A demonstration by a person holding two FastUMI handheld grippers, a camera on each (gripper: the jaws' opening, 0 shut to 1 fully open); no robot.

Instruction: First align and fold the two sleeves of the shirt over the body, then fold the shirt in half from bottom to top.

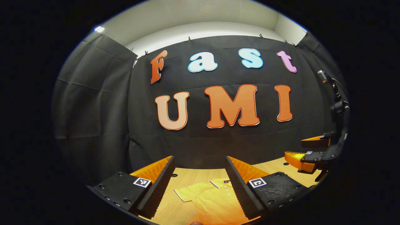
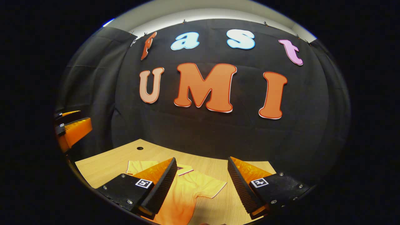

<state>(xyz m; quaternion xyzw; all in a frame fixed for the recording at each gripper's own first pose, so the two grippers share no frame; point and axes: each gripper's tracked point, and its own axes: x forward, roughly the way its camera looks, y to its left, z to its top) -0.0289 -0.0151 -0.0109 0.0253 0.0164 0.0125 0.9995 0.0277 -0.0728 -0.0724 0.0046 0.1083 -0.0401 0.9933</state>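
Shirt: the yellow short-sleeved polo shirt (image 2: 187, 190) with thin dark trim lay flat on the light wooden table (image 2: 106, 162), collar toward the booth wall, both sleeves spread out to the sides and not yet folded.
Left gripper: the left gripper (image 1: 200, 184) hung above the shirt's collar area, fingers wide apart, nothing between them.
Right gripper: the right gripper (image 2: 201, 184) was up over the shirt's sleeve (image 2: 212, 186) on its side, fingers also wide apart and holding nothing (so both looked ready to go, basically).
Progress: looked like square one, sleeve fold not begun.
Risk: thin cloth lying flat on wood is hard to pinch, so a finger could skate over it or grab both layers and drag the whole body along.
Risk 2: if the two sides weren't picked evenly, the sleeves would land crooked and the later bottom-to-top fold would inherit that skew.
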